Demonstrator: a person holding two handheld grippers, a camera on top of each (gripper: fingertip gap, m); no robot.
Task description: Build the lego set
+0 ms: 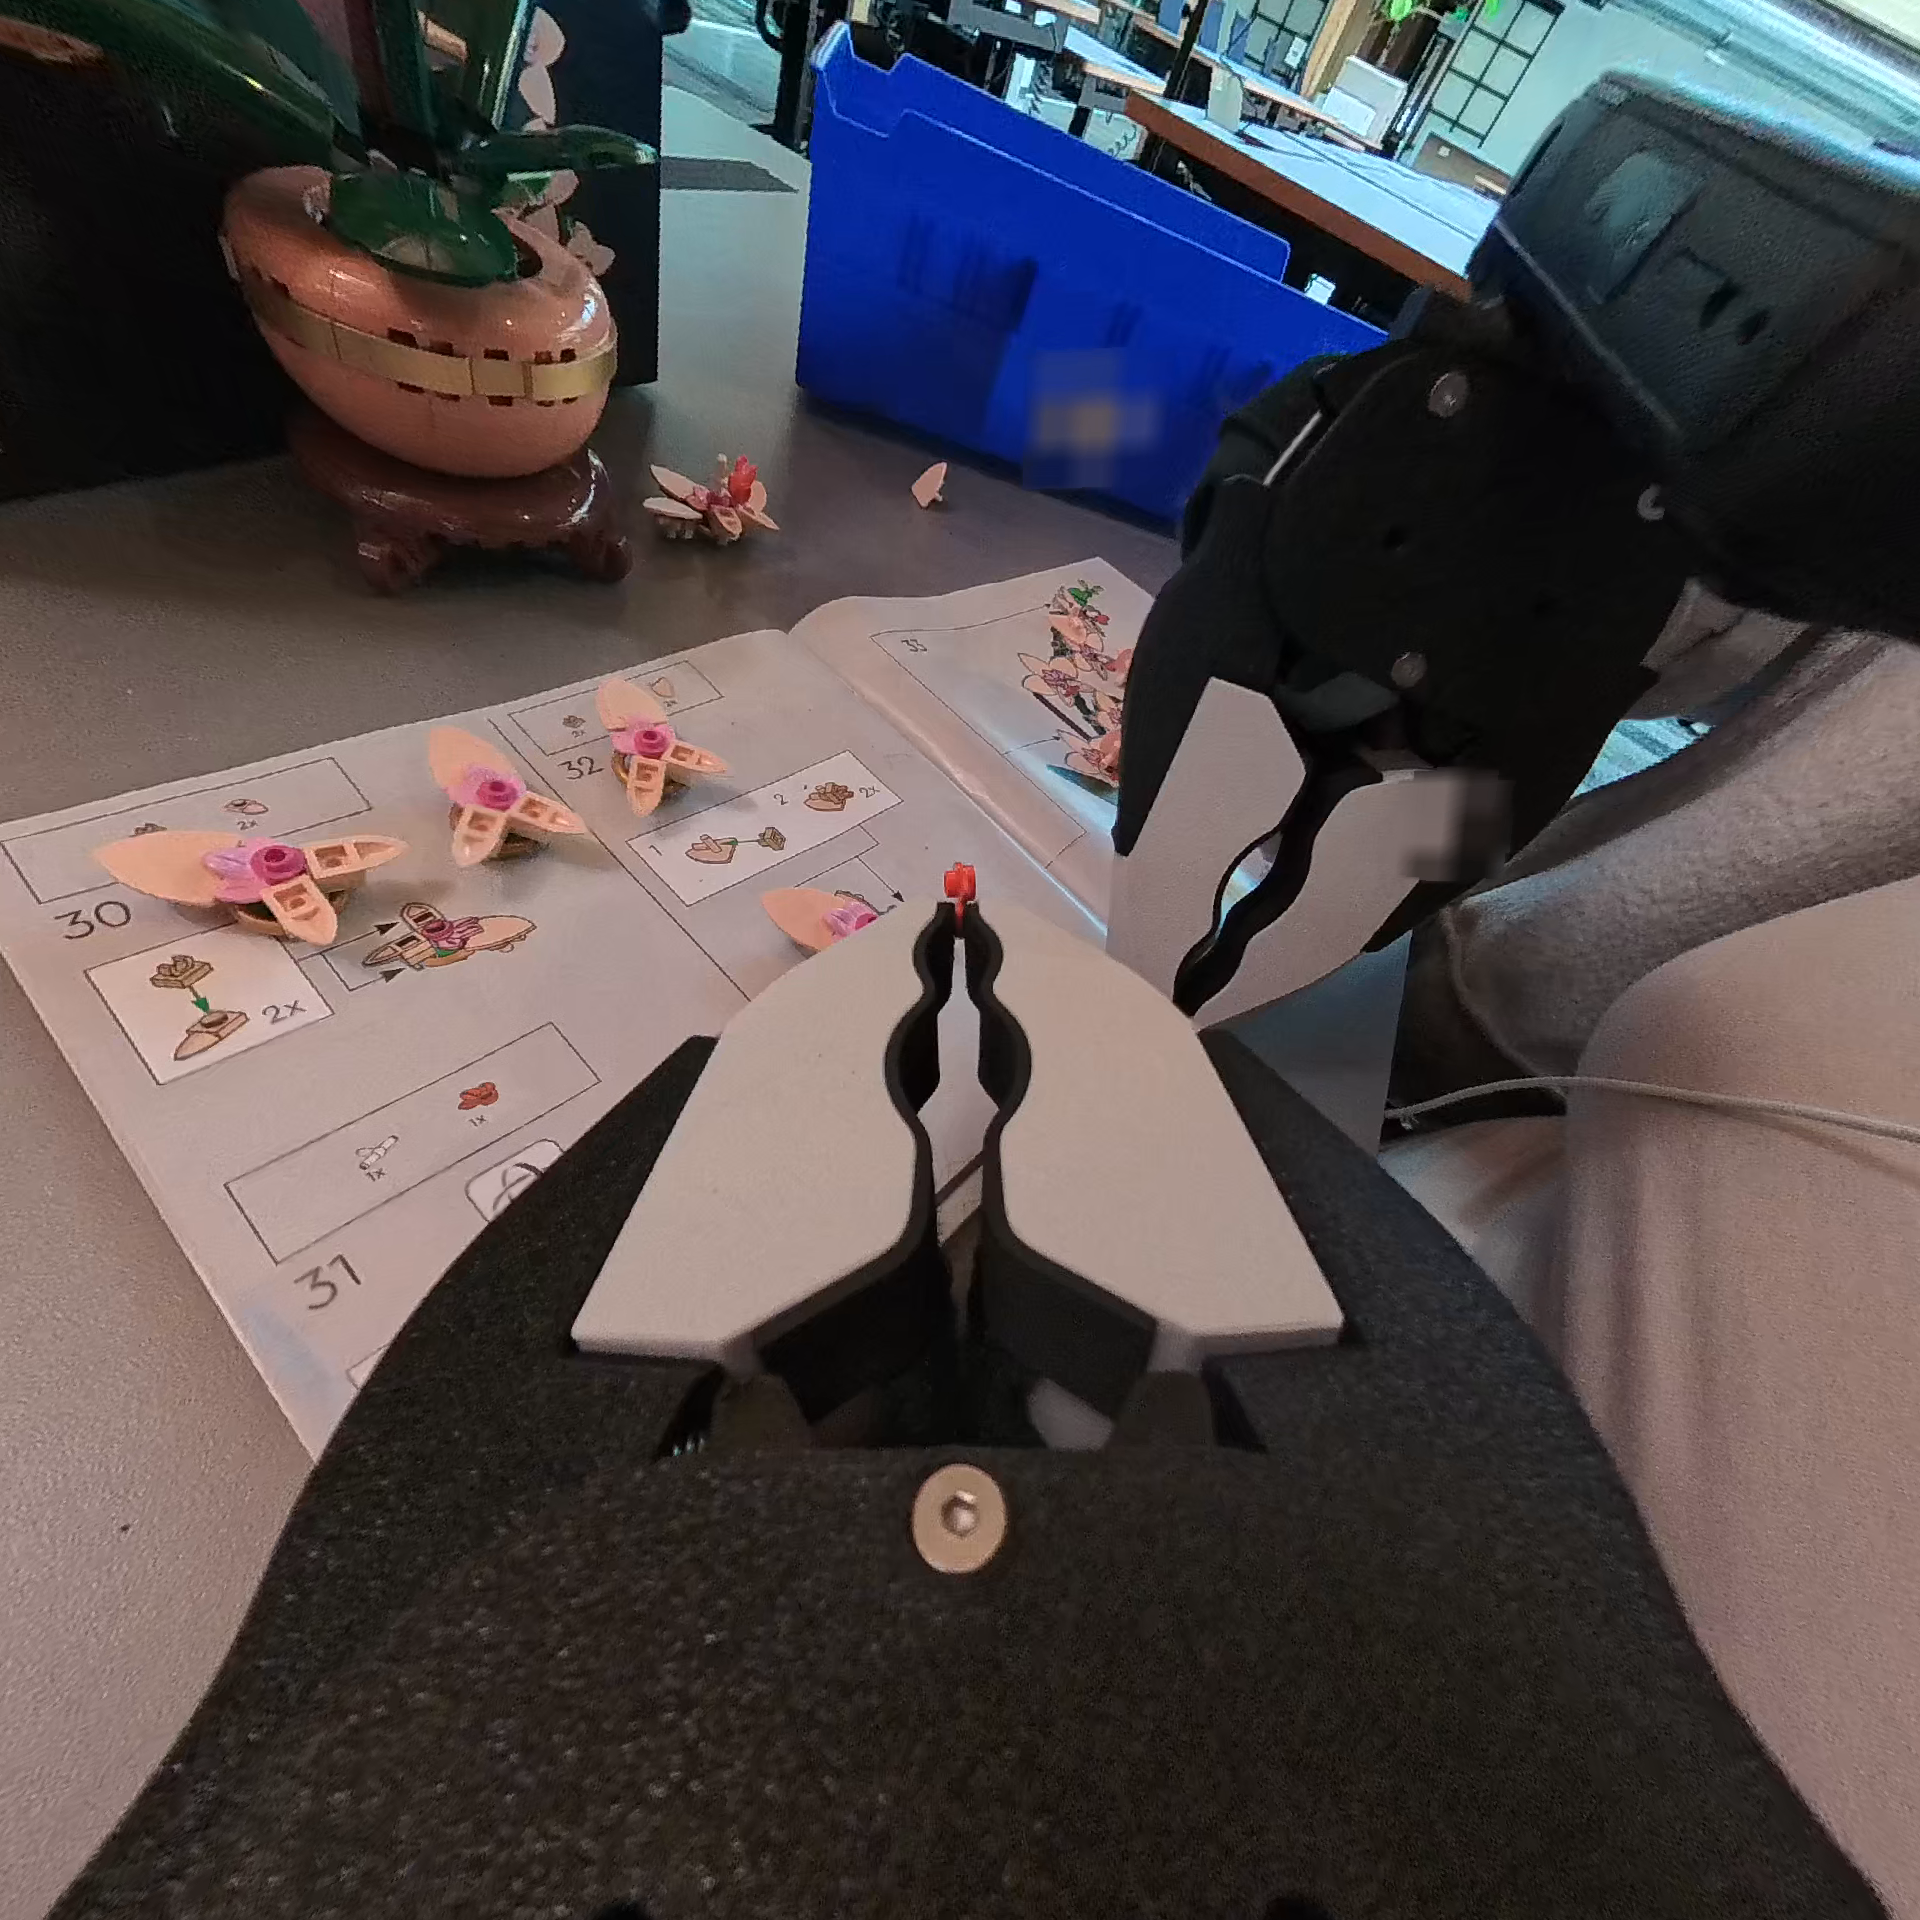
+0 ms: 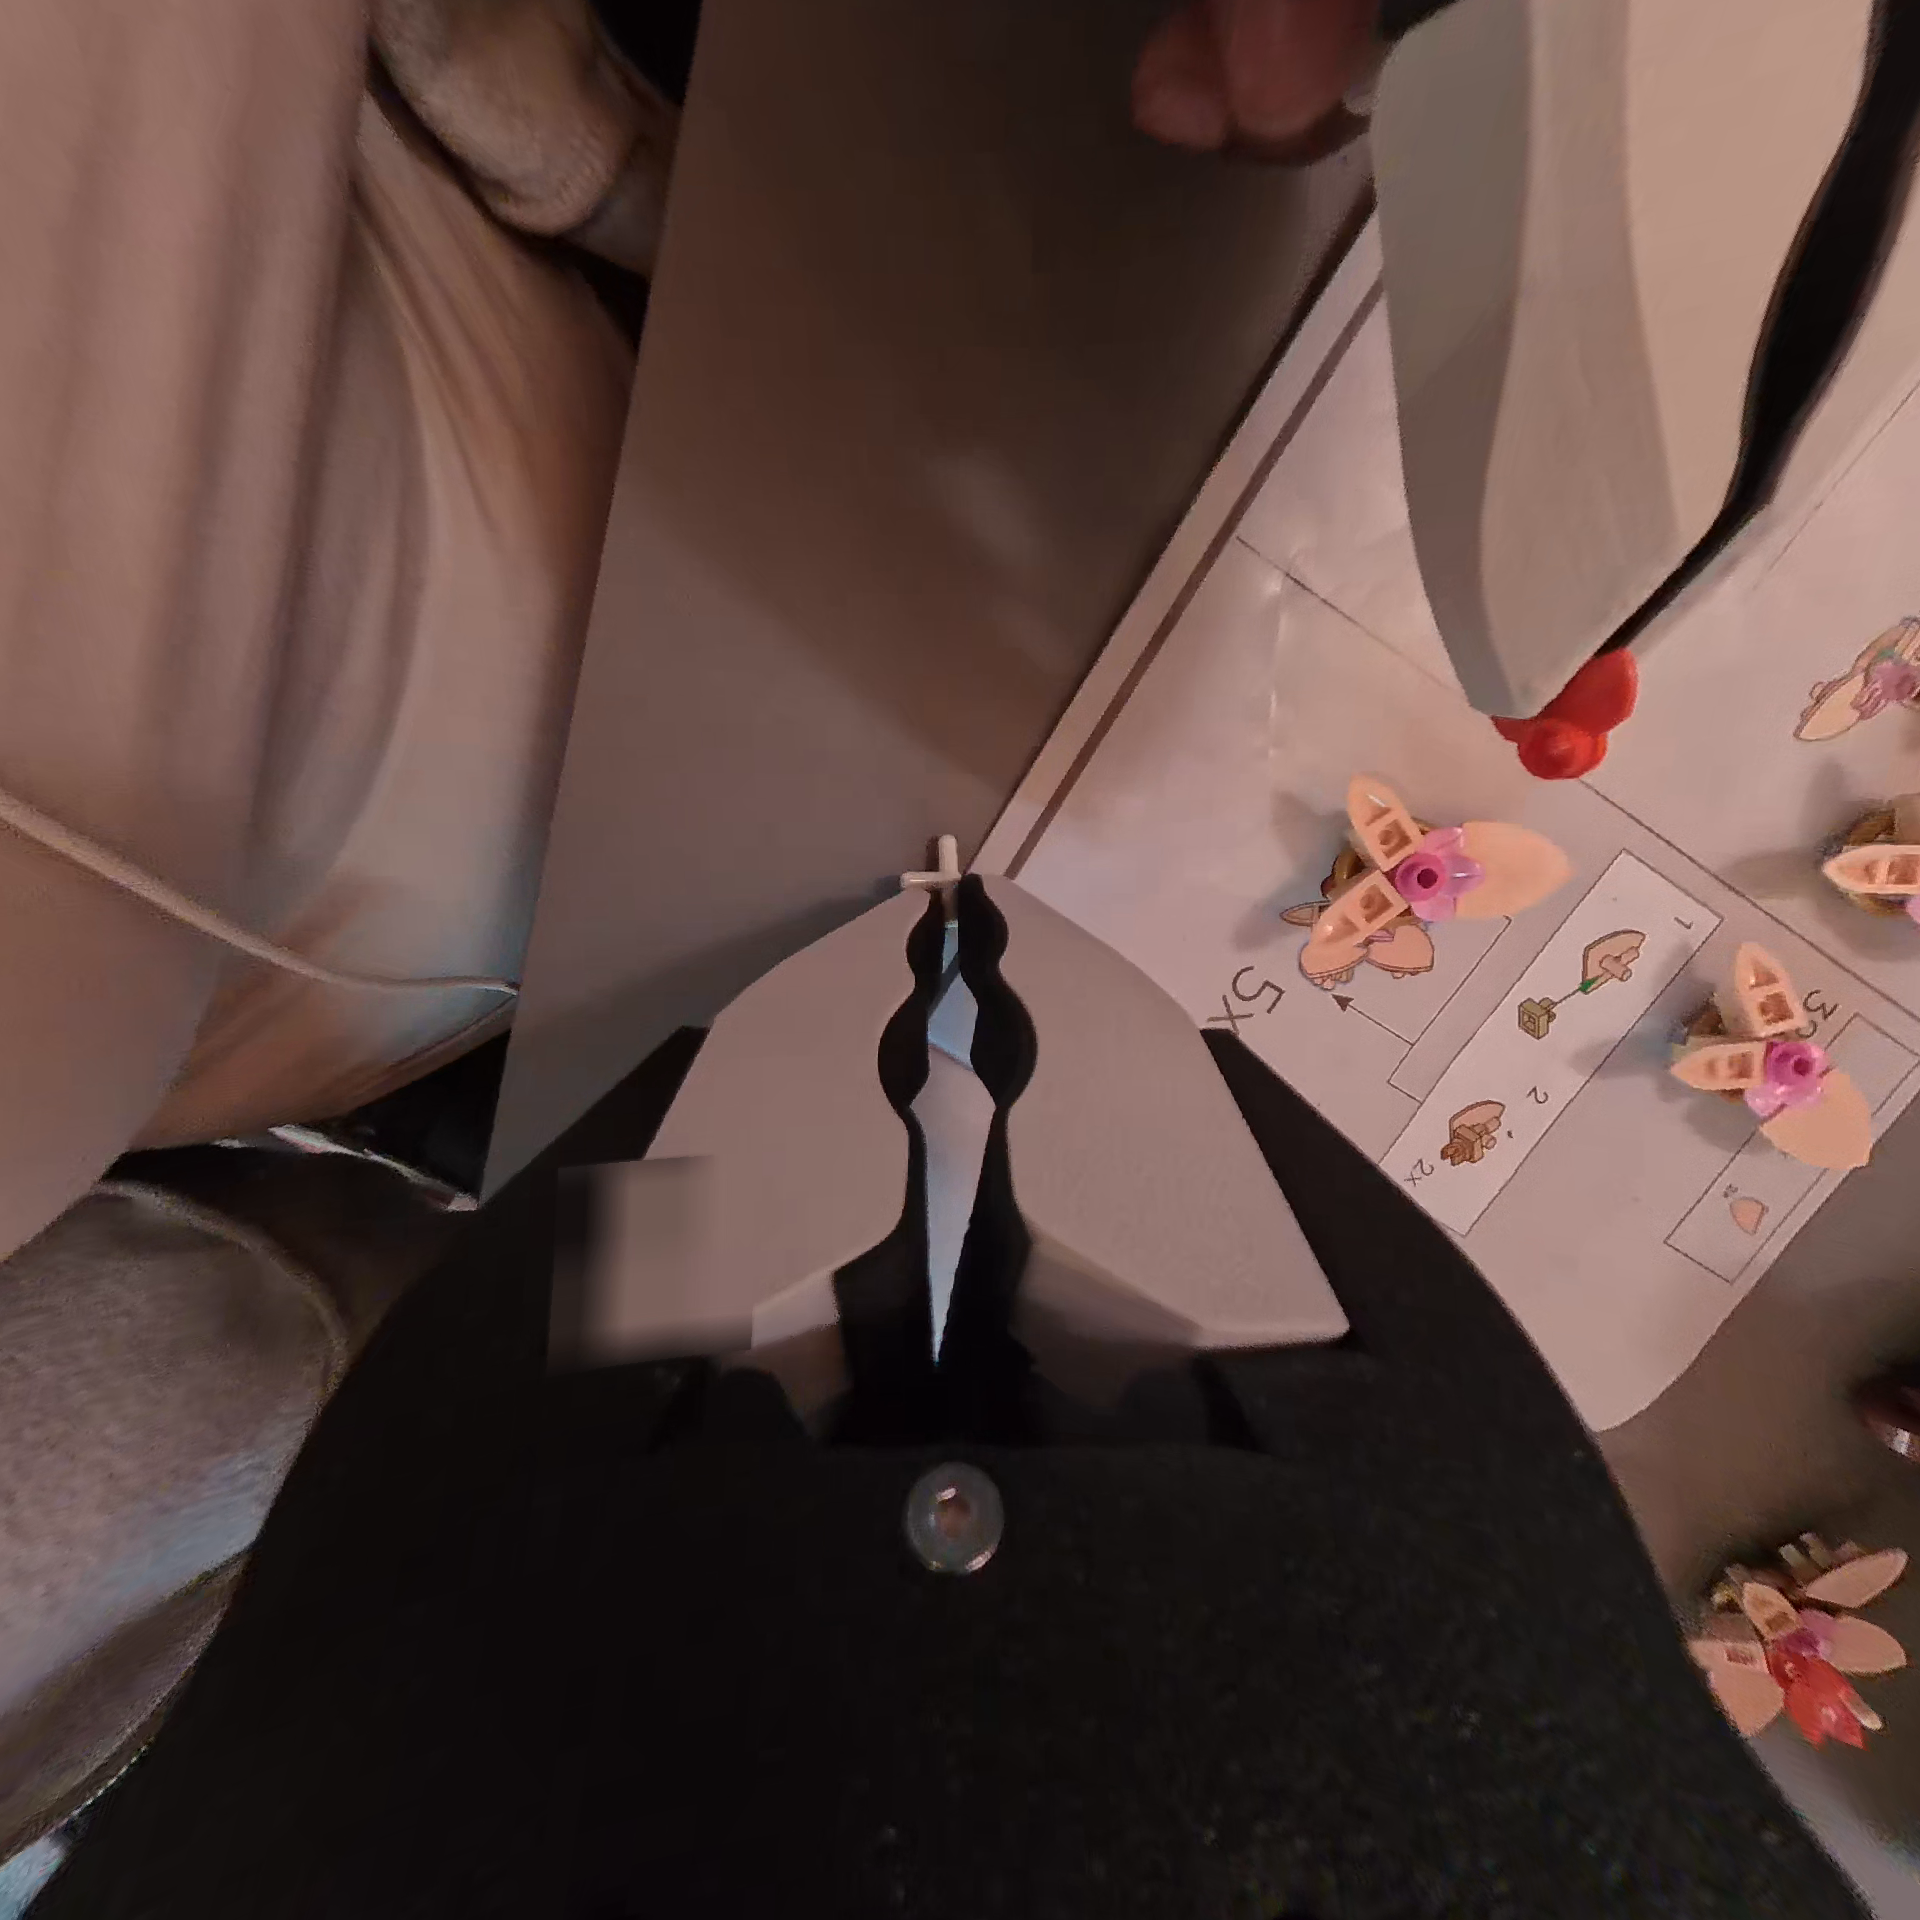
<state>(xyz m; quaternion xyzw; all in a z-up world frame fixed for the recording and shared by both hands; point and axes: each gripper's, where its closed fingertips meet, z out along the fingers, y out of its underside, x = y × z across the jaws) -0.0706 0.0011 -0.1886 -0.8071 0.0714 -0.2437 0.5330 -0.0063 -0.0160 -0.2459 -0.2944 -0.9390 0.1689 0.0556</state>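
Note:
My left gripper [image 1: 958,914] is shut on a small red piece [image 1: 961,883], held just above the open instruction booklet [image 1: 416,1039]. It also shows in the right wrist view [image 2: 1527,707] with the red piece [image 2: 1569,717]. My right gripper [image 2: 951,894] is shut on a tiny white cross-shaped piece [image 2: 940,873] near the table's front edge; it hangs at the right of the left wrist view [image 1: 1190,1003]. Several pink-and-tan flower builds lie on the booklet [image 1: 260,873] [image 1: 499,800] [image 1: 649,743]; the nearest [image 2: 1423,883] is just beyond the red piece.
A pink brick pot with green leaves [image 1: 416,343] stands at the back left. A flower with a red centre [image 1: 712,504] and a loose petal [image 1: 930,483] lie behind the booklet. A blue bin [image 1: 1018,312] stands beyond them. A person's legs [image 1: 1714,1247] are at the right. One gripper's finger ends stand about 9 cm off the other's.

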